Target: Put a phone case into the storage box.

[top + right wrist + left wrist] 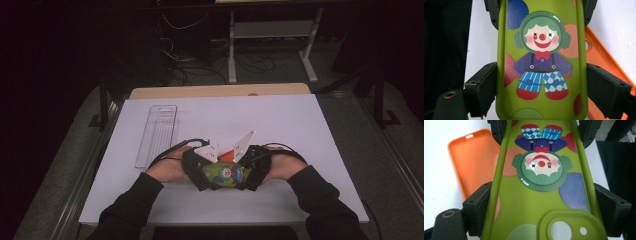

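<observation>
Green clown phone case (541, 195), tong-held

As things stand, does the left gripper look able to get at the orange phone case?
Probably not right away. The left gripper is shut on the green clown phone case, which the right gripper also clamps. The orange phone case lies just beside them on the white table, unobstructed once the green one is released.
</observation>
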Demonstrator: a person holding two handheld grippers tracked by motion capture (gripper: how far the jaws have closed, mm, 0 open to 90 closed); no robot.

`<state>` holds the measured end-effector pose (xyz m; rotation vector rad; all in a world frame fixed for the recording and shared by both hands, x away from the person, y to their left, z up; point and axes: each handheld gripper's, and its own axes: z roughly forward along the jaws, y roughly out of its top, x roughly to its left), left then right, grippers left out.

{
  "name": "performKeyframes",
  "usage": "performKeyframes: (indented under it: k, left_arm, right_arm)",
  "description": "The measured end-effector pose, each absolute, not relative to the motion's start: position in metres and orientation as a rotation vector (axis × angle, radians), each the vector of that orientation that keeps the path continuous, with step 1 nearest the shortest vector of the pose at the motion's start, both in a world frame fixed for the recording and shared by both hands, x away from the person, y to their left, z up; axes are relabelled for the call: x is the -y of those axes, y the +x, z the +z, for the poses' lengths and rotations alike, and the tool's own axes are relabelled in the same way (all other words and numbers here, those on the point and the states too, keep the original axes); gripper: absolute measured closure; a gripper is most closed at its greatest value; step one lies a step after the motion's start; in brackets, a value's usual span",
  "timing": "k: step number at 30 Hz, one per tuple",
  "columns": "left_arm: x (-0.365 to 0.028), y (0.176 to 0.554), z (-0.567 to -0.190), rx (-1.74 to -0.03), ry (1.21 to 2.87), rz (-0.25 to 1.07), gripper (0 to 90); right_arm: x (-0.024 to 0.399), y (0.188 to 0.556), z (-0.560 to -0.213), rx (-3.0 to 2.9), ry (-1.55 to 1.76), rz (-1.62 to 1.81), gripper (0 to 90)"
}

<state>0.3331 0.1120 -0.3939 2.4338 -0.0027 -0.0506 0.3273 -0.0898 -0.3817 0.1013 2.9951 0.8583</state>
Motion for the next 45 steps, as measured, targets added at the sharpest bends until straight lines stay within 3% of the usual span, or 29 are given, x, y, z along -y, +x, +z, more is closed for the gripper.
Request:
performKeyframes:
  k: [10,27,35,45]
  left_arm:
    - [-0.117,0.334,-0.388,-0.037,2.411,-0.030,15.5]
    - [-0.127,0.342,-0.394,-0.396,2.409,0.106,15.5]
    - [-0.127,0.344,-0.392,-0.604,2.353,0.164,15.5]
    - [-0.130,0.345,-0.394,-0.714,2.326,0.194,15.5]
  right_arm:
    - [0.101,0.331,-0.379,-2.981,0.203,0.977,6.4]
    - [0.151,0.339,-0.385,-2.771,0.742,1.048,1.1]
    - [0.155,0.332,-0.401,-2.678,0.949,1.067,0.5]
    - [0.147,0.320,-0.415,-2.526,1.083,1.168,0.4]
